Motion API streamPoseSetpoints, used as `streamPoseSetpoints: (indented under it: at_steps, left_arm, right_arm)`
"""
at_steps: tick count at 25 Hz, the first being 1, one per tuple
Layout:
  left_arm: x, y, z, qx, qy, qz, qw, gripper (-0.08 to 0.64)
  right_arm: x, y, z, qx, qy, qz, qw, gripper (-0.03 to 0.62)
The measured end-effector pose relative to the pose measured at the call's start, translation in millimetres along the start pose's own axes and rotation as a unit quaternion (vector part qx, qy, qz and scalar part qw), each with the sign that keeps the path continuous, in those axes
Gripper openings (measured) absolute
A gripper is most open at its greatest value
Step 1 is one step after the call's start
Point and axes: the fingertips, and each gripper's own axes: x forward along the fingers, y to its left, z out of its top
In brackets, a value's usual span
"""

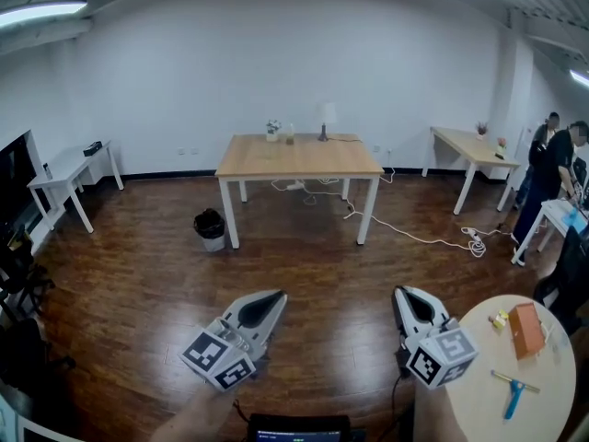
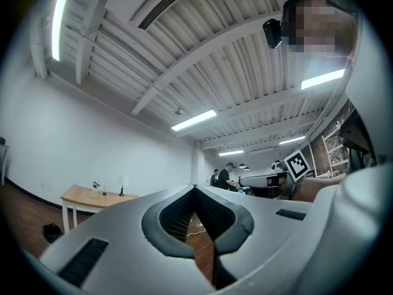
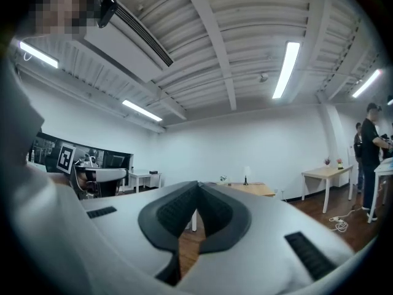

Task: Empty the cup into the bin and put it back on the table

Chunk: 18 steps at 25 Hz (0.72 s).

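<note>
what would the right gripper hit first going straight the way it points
Probably the wooden table: bare floor lies before the right gripper, and its view centres a table leg. Depth unclear.

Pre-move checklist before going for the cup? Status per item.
1. Left gripper empty: ok, jaws together on nothing.
2. Right gripper empty: ok, jaws together on nothing.
3. Cup found on the rectangular light wooden table: cannot tell, things at its far edge are too small.
4. Small black round bin upright by the table's near-left leg: ok.
5. Trip hazard: not ok, a white cable trails over the floor from under the table rightward.
</note>
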Motion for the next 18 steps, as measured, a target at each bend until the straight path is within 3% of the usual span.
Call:
streamPoseSetpoints:
  at_steps: [12, 18]
  left_arm:
    - [2.4, 96.7, -8.2, -0.009, 0.003, 0.022, 0.9997, 0.000]
    - [29.6, 129.4, -14.2, -0.008, 0.007, 0.027, 0.9996, 0.000]
  right_arm:
    - [105.3, 17.4, -1.6, -0.008, 0.015, 0.021, 1.000, 0.000]
    - [146.3, -0.4, 4.6, -0.008, 0.007, 0.033, 0.999, 0.000]
